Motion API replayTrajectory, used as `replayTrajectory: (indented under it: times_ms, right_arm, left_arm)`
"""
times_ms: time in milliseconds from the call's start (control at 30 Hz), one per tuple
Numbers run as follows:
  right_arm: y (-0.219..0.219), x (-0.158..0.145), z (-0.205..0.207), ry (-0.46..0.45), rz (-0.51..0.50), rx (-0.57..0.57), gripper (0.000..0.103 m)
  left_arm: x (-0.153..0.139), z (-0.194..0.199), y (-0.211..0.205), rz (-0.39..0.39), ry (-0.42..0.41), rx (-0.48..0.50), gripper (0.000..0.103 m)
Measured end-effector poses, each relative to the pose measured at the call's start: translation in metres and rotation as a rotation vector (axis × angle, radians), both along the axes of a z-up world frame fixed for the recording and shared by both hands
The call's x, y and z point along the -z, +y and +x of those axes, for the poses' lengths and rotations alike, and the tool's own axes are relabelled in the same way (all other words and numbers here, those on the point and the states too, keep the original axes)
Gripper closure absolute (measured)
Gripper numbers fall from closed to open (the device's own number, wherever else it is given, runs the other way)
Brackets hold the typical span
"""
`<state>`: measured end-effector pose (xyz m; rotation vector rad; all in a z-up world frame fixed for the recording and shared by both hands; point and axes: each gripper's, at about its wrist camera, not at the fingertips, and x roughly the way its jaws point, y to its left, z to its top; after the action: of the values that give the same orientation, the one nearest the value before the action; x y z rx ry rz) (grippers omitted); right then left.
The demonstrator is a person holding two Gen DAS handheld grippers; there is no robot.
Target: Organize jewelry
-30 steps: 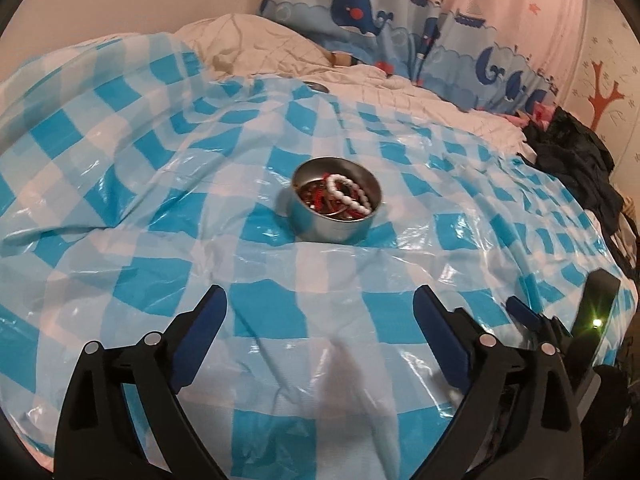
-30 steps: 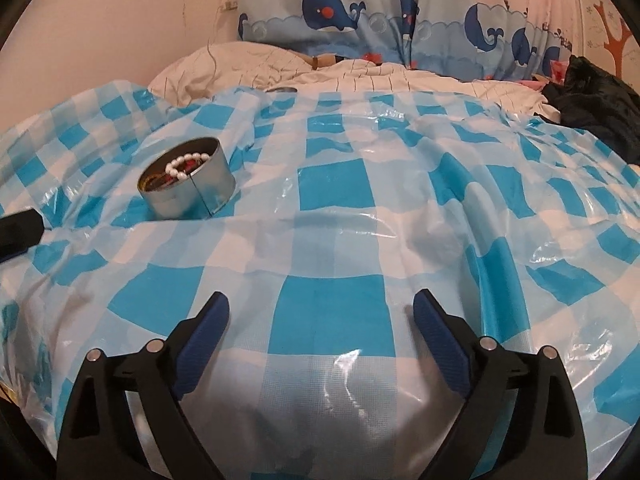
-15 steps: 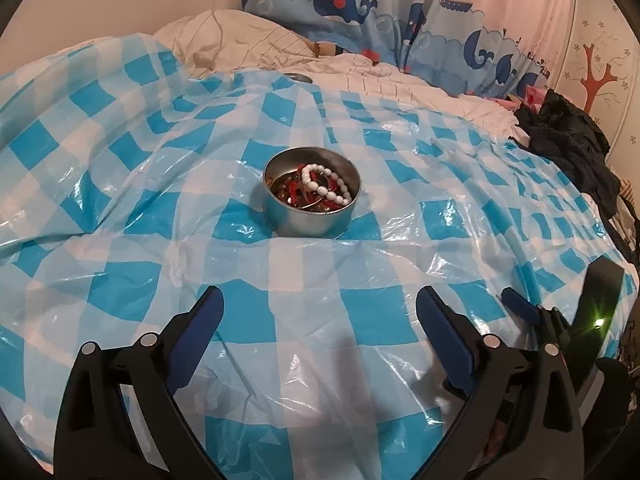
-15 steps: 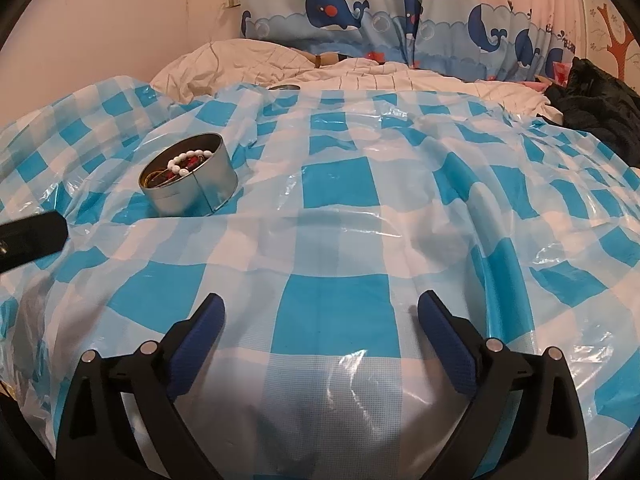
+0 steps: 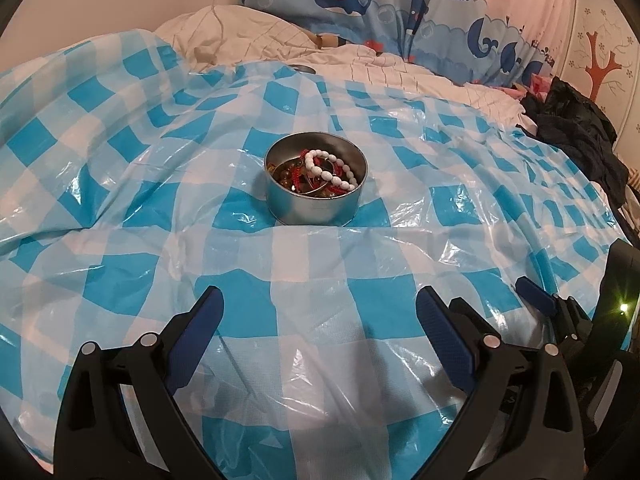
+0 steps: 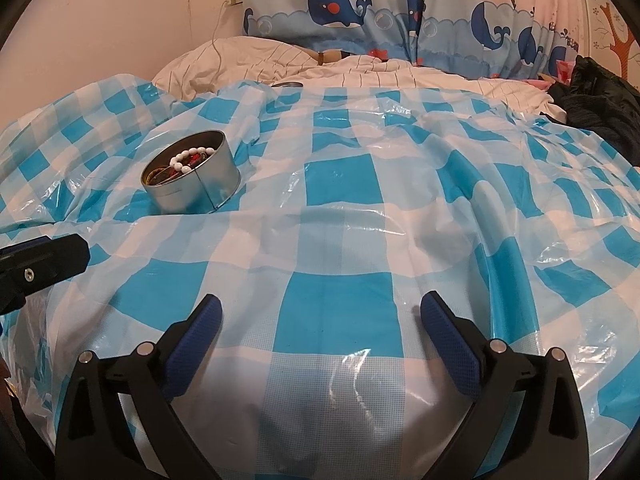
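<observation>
A round metal tin [image 5: 316, 206] sits on the blue-and-white checked plastic sheet [image 5: 360, 304]. It holds a white bead bracelet [image 5: 330, 170] and red and dark beaded jewelry [image 5: 290, 174]. The tin also shows in the right wrist view [image 6: 196, 188], at the left, with the white bracelet [image 6: 186, 160] on top. My left gripper [image 5: 318, 308] is open and empty, well short of the tin. My right gripper [image 6: 320, 312] is open and empty, to the right of the tin. The right gripper's finger [image 5: 536, 296] shows in the left wrist view.
A small metal lid [image 5: 302, 68] lies at the sheet's far edge, beside the white bedding [image 5: 248, 36]. A whale-print curtain [image 6: 360, 4] hangs behind. Dark clothes [image 5: 580, 136] are piled at the right. A white cable [image 6: 218, 36] runs down the wall.
Both grippers have drawn slightly back and tilted up, so the tin sits a little differently in each view. Both stay open. The tin and jewelry have not moved.
</observation>
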<state>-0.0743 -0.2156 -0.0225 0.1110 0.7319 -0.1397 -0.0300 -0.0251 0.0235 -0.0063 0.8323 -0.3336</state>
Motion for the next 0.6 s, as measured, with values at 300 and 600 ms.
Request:
replayTrajectory:
  times_ms: [300, 600]
  right_arm:
    - [0.001, 0.002, 0.001, 0.013, -0.009, 0.001, 0.007]
    - [0.001, 0.005, 0.004, 0.035, -0.011, -0.001, 0.007]
  left_arm:
    - [0.012, 0.009, 0.012, 0.009, 0.023, -0.05, 0.01]
    - [0.022, 0.013, 0.006, 0.086, 0.005, -0.073, 0.01]
